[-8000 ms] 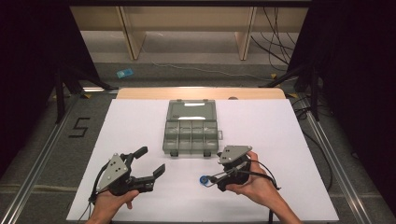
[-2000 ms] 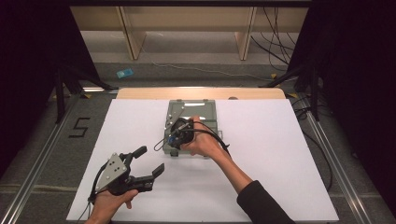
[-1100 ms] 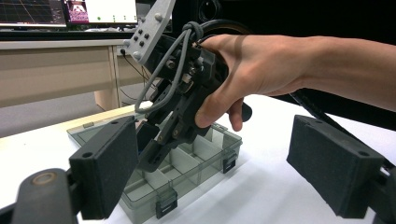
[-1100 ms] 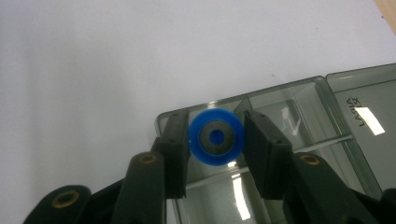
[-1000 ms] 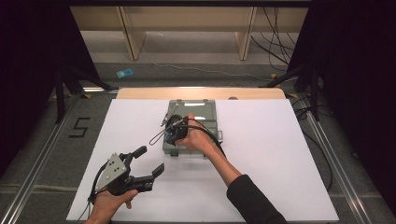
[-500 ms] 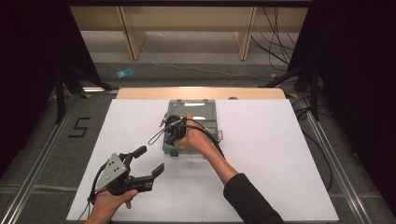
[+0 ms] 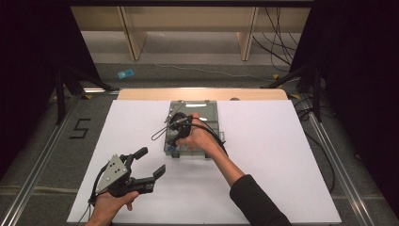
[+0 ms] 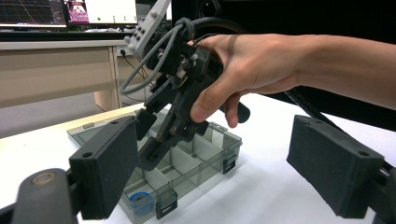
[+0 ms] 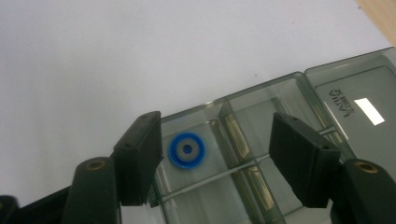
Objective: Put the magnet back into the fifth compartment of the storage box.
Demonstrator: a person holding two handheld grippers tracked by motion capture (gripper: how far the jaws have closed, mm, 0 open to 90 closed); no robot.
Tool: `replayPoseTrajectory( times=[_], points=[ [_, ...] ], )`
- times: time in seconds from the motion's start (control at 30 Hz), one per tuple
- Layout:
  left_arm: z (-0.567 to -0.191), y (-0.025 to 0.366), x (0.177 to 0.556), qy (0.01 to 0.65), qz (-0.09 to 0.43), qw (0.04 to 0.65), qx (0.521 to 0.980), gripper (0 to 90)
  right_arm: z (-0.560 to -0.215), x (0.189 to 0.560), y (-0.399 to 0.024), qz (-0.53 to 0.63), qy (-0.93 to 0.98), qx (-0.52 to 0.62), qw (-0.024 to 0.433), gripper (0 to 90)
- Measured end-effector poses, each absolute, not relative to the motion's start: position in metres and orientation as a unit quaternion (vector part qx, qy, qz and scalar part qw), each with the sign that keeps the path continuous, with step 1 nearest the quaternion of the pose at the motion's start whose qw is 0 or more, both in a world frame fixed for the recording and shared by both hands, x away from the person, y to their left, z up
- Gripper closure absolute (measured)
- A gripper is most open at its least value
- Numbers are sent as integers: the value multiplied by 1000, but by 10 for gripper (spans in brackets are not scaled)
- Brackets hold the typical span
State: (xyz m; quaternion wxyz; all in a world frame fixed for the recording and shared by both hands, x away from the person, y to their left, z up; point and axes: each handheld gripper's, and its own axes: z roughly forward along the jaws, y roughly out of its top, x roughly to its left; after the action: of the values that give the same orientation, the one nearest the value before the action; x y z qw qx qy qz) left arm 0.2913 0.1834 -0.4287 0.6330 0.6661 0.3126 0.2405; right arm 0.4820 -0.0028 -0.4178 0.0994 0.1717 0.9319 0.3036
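Left gripper (image 7: 151,165) is held idle near the table's front-left, jaws wide, empty. Blue ring (image 9: 187,149) is already dropped in the box's (image 7: 211,109) front-left corner compartment. Right gripper (image 9: 212,161) is poised above it, jaws just opened, nothing between them; withdrawal and lid closing likely remain.

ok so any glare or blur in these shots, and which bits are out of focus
High view: even light on the white table, dark surroundings, a bright glint on the box lid. Left gripper view: its near pads are soft, background monitors blown out. Right gripper view: a white glare patch on the lid; the blue ring is sharp.
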Motion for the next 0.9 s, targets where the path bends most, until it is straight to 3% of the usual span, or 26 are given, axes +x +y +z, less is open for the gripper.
replayPoseTrajectory(
  times=[0.4,0.9],
  points=[
    [-429,183,291,314,240,633,666,155,-408,473,-23,321,924,181,100,255],
    [-430,183,292,310,239,639,663,155,-394,449,-53,365,904,183,124,257]
  ],
)
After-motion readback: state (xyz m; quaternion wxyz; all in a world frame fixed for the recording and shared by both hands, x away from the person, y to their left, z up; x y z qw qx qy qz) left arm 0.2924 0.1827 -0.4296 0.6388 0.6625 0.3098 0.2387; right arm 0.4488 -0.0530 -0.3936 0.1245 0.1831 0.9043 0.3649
